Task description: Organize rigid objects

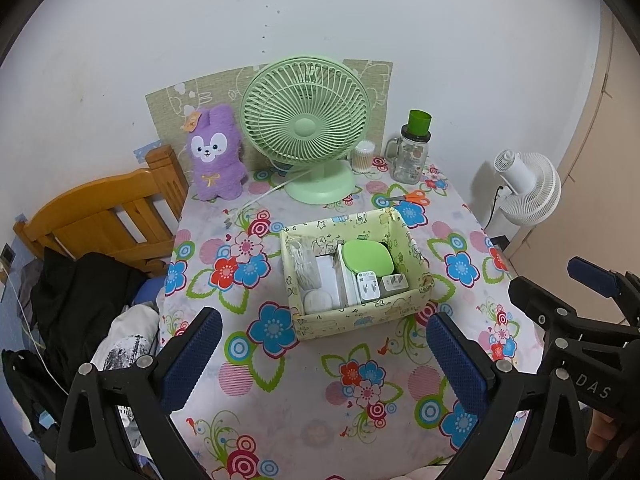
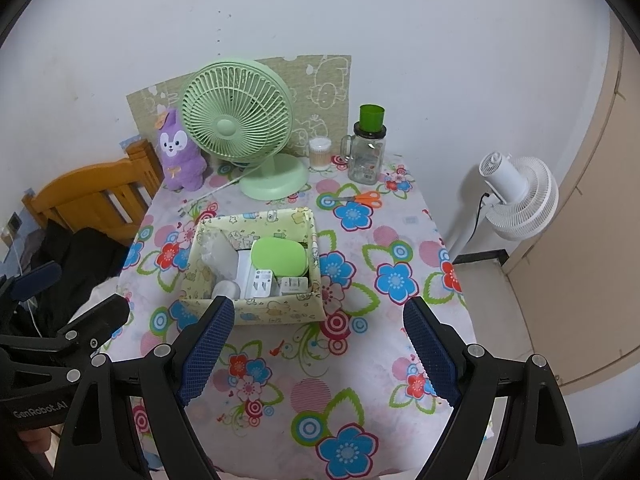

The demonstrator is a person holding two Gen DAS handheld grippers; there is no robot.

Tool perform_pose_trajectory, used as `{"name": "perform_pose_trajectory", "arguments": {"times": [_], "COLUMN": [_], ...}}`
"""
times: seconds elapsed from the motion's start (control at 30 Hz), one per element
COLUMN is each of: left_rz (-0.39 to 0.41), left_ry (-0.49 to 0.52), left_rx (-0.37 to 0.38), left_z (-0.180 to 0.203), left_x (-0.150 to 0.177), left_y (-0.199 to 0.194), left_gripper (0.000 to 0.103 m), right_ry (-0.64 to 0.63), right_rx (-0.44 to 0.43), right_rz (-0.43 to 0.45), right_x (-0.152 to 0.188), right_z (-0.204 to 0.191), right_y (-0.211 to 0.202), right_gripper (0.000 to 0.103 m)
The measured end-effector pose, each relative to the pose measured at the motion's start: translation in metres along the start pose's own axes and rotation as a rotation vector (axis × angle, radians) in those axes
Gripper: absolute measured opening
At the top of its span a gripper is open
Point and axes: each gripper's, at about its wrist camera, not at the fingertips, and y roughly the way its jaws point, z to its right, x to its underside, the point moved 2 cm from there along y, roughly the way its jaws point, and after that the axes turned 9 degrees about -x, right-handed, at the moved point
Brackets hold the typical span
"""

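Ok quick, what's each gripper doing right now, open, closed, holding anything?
Left gripper: open, holding nothing, above the table in front of the storage box.
Right gripper: open, holding nothing, also short of the box.

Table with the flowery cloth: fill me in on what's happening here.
A person holds a two-finger tool in each hand above the table. The left tool and right tool are both open and hold nothing. In front of them sits a patterned box already containing a green case, white chargers and other small white items. Orange scissors lie loose behind it, near the green fan and glass jar.
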Motion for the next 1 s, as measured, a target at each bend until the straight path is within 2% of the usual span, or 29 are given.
{"name": "perform_pose_trajectory", "arguments": {"times": [1.0], "left_rz": [-0.003], "left_ry": [-0.008], "left_rx": [0.003], "left_z": [-0.0002], "left_x": [0.0018], "left_y": [0.0005], "left_gripper": [0.103], "right_ry": [-0.019], "right_rx": [0.006], "right_rz": [-0.003], "right_x": [0.0014], "right_z": [-0.0029], "right_y": [0.0034], "right_gripper": [0.089]}}
